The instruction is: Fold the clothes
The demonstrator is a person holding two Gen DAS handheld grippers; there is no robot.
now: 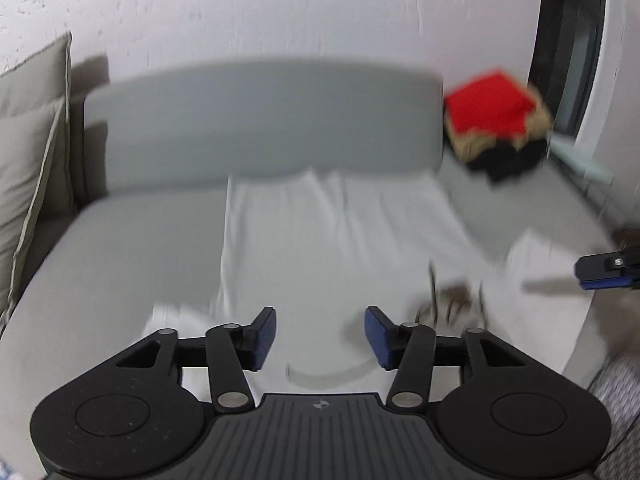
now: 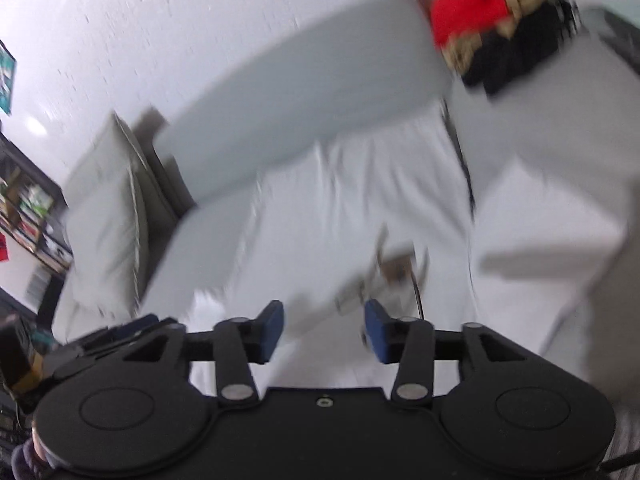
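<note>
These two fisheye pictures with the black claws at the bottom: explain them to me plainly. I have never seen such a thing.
No robot is here. A person holds a two-finger gripper in each hand, and each gripper carries a wide-angle camera looking forward along its fingers. One picture comes from the left gripper, the other from the right gripper. Both stand open and hold nothing.

Ahead is a grey sofa with a white garment spread flat on its seat, printed with a small dark design. At the sofa's right end sits a pile of clothes, red on top, tan and black beneath. Cushions lean at the left end. The blue-tipped piece at the left view's right edge is the other gripper. Both pictures are blurred.
</note>
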